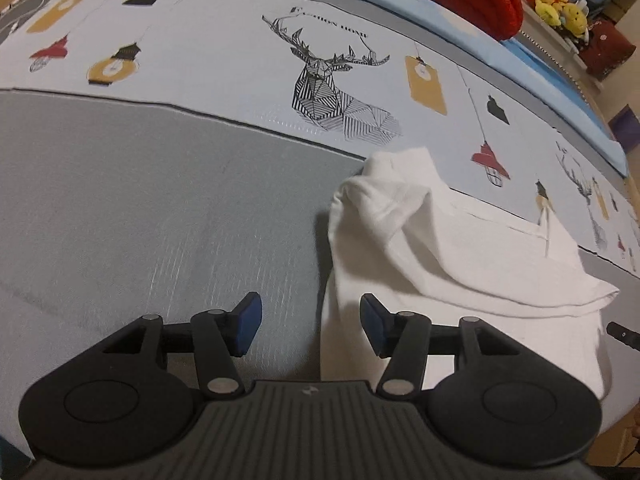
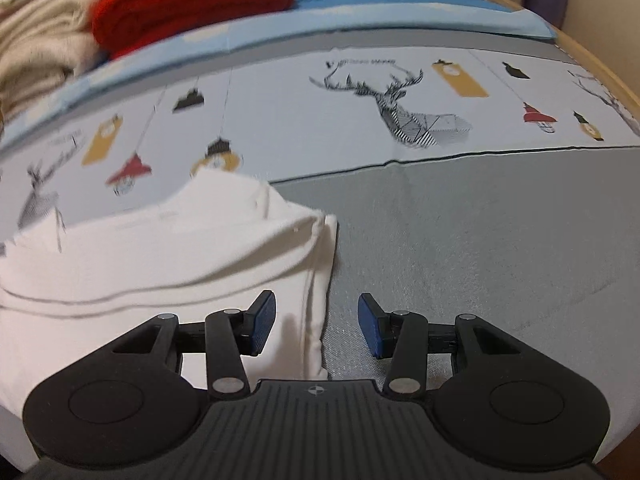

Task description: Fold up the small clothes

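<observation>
A white garment (image 1: 452,256) lies partly folded on the grey bedcover (image 1: 140,208), with a rumpled flap bunched on top toward its far end. My left gripper (image 1: 312,328) hovers over the garment's left edge. Its blue pads (image 1: 250,328) stand apart, with the cloth's edge in the gap but untouched. In the right wrist view the same garment (image 2: 160,256) fills the lower left. My right gripper (image 2: 317,328) is open over its right edge, one pad above the cloth and the other above the grey bedcover (image 2: 480,260).
Beyond the garment runs a white printed panel with a deer (image 1: 332,88) and lamp motifs. A pale blue sheet (image 2: 360,12) follows, then a red knitted blanket (image 2: 192,0) and cream fleece (image 2: 36,40). Yellow plush toys (image 1: 560,4) sit on a shelf at the far right.
</observation>
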